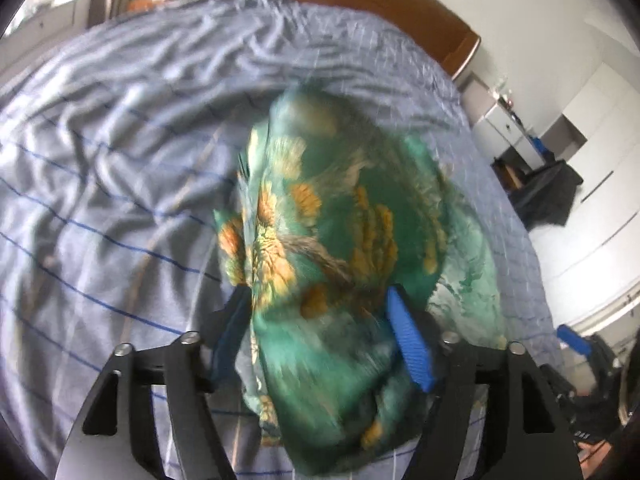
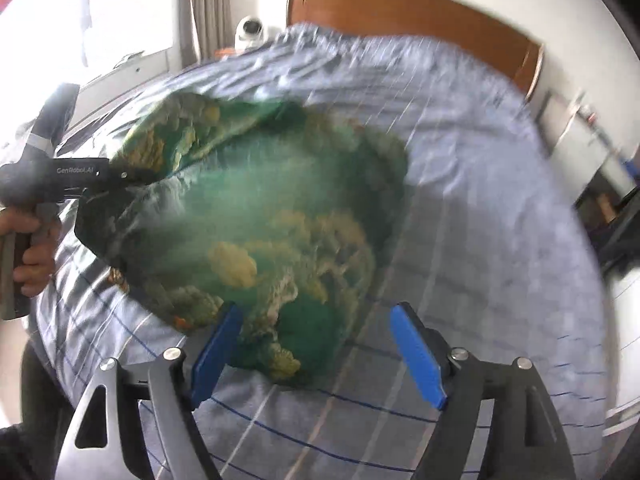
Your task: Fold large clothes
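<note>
While the green floral garment [image 1: 340,240] lies bunched on the bed's checked sheet [image 1: 100,200], both jaws gape. Left hand-held gripper [image 1: 320,312] straddles cloth unclamped; right hand-held gripper [image 2: 320,332] grips nothing.

My left black gripper with blue ribbed pads [image 1: 318,330] points steeply down, jaws standing wide. My right black gripper with blue pads [image 2: 316,354] also stands wide. At nine o'clock in the right view, my bare left hand [image 2: 30,246] grips its handle.
</note>
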